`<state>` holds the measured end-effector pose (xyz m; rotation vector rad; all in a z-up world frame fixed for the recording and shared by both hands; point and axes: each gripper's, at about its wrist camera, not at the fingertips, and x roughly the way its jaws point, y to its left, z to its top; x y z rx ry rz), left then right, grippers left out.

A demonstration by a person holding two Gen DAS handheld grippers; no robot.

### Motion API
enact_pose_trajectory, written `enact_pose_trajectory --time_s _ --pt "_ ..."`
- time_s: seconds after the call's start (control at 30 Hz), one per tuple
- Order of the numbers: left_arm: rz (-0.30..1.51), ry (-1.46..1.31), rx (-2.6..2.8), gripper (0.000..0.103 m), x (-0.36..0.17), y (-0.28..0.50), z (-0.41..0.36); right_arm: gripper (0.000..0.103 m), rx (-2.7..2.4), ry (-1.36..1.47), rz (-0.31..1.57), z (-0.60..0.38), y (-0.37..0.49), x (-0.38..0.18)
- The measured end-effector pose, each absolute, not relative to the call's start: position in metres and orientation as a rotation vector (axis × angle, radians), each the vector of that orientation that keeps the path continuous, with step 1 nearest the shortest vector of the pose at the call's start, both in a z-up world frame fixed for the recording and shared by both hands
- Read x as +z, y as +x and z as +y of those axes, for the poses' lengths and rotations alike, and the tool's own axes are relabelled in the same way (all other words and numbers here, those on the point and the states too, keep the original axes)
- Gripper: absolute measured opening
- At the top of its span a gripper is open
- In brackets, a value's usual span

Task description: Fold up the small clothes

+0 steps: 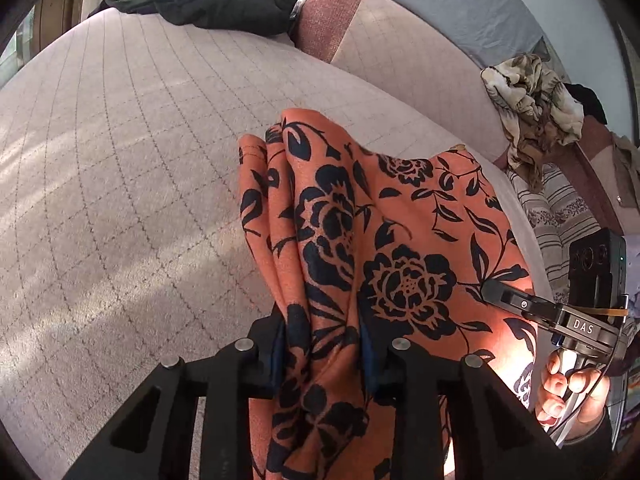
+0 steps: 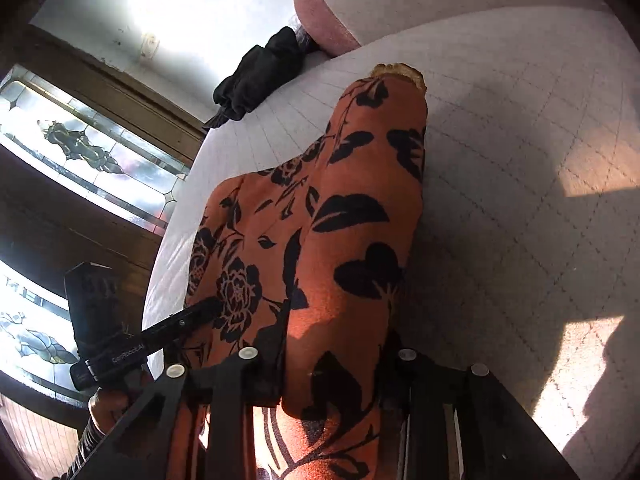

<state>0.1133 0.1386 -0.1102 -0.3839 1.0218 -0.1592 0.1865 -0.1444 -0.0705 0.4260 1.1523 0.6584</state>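
Observation:
An orange garment with black flowers (image 1: 360, 240) hangs bunched between both grippers above a quilted pale bed cover (image 1: 120, 180). My left gripper (image 1: 322, 340) is shut on a gathered fold of it. My right gripper (image 2: 336, 356) is shut on another part of the same garment (image 2: 352, 220). The right gripper also shows at the right of the left wrist view (image 1: 496, 292), pressed into the cloth. The left gripper shows at the lower left of the right wrist view (image 2: 208, 308). The garment's far end droops toward the bed.
A black garment (image 1: 216, 0) lies at the bed's far edge beside a pink bolster (image 1: 328, 16). A crumpled cream patterned cloth (image 1: 532, 104) and striped fabric (image 1: 560, 208) sit at the right. A stained-glass window (image 2: 80, 148) is at the left.

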Motion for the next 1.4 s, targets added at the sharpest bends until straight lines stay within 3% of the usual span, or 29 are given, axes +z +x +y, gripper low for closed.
enact_pose_trajectory --time_s 0.2,0.33,0.4,0.5,0.53,0.6,0.77,0.83,0.93,1.0,1.03,1.23,1.4 --pt "0.868 -0.333 -0.231 0.029 -0.055 0.117 0.098 0.031 0.66 0.366 0.992 -0.179 0.188 -0.008" --pt "0.875 -0.327 -0.257 0.032 -0.061 0.142 0.076 0.031 0.612 0.399 0.947 -0.223 0.203 -0.004" --pt "0.916 -0.277 -0.213 0.037 -0.082 0.153 0.067 0.033 0.567 0.434 0.955 -0.241 0.211 -0.021" --pt "1.105 -0.153 -0.067 0.06 -0.134 0.163 0.065 0.057 0.435 0.522 1.076 -0.264 0.219 -0.08" --pt "1.083 -0.2 -0.071 0.065 -0.138 0.155 0.075 0.062 0.36 0.498 1.117 -0.267 0.215 -0.096" --pt "1.046 -0.21 -0.034 0.072 -0.128 0.139 0.091 0.061 0.34 0.443 1.092 -0.264 0.198 -0.103" --pt "0.934 -0.145 -0.006 0.072 -0.092 0.1 0.117 0.062 0.335 0.412 0.895 -0.251 0.171 -0.051" --pt "0.925 -0.138 -0.011 0.075 -0.093 0.087 0.122 0.07 0.386 0.42 0.848 -0.235 0.172 -0.033" --pt "1.053 -0.071 0.009 0.079 -0.129 0.084 0.121 0.083 0.438 0.445 0.892 -0.206 0.192 -0.045" --pt "1.064 -0.133 0.002 0.08 -0.134 0.074 0.129 0.084 0.412 0.509 1.055 -0.198 0.207 -0.082" --pt "1.061 -0.153 0.015 0.08 -0.127 0.068 0.133 0.083 0.389 0.504 1.033 -0.197 0.204 -0.083" --pt "0.947 -0.078 0.055 0.081 -0.073 0.038 0.122 0.084 0.402 0.387 0.867 -0.168 0.141 -0.002" --pt "0.841 0.0 0.11 0.09 -0.041 0.001 0.097 0.091 0.312 0.218 0.915 -0.147 0.082 0.02"
